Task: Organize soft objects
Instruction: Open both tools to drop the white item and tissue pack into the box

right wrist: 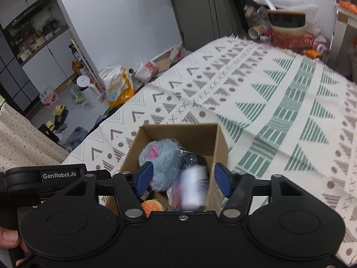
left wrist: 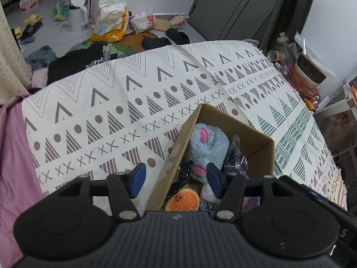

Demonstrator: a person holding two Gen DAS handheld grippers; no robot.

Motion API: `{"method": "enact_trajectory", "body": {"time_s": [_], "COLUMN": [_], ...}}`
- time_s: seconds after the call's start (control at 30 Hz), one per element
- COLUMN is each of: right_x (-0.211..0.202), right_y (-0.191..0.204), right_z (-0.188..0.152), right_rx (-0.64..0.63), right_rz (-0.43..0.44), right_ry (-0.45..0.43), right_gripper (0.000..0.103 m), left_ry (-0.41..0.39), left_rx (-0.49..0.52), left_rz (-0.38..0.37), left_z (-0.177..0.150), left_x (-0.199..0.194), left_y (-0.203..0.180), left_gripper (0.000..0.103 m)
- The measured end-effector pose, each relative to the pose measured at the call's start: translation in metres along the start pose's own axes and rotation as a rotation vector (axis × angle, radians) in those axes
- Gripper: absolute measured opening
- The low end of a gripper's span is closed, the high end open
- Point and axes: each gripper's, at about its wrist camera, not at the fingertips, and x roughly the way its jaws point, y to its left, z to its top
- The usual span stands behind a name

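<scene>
- Sitting in the open brown cardboard box (right wrist: 219, 143) on the patterned bedspread (left wrist: 133, 102), the fluffy grey-blue plush toy with pink patches (right wrist: 159, 163) looks light and squashy.
- Both the left gripper (left wrist: 176, 179) and right gripper (right wrist: 184, 179) hover spread wide, holding nothing.
- Pinching its bulky middle should hold; the crinkly plastic-wrapped bundle (left wrist: 235, 158) beside it probably slips.

patterned bedspread (left wrist: 133, 102); cardboard box (left wrist: 261, 149) on it

The black left tool (left wrist: 176, 178) with blue-padded fingers (left wrist: 137, 179) is spread wide, holding nothing. The matching right tool (right wrist: 183, 179) gapes likewise, a thumb (right wrist: 9, 237) gripping behind it.
</scene>
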Motion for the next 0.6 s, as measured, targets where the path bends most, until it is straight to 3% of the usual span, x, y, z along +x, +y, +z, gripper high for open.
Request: {"method": "enact_trajectory", "body": {"time_s": [0.2,0.6], "right_x": [-0.014,-0.052], "right_y": [-0.010,-0.052], "right_z": [-0.002,-0.024], "right_rx": [0.015,0.088], "right_rz": [-0.034,-0.105], "right_ry": [-0.026,-0.055], "right_gripper": [0.082,0.092], "left_ry": [-0.042,-0.054], "left_rx": [0.031,0.087], "left_rz": [0.020,0.010], "left_z": [-0.004,-0.028], "left_x": [-0.013,-0.031], "left_y": [-0.009,-0.036], "left_gripper": [0.075,0.079]}}
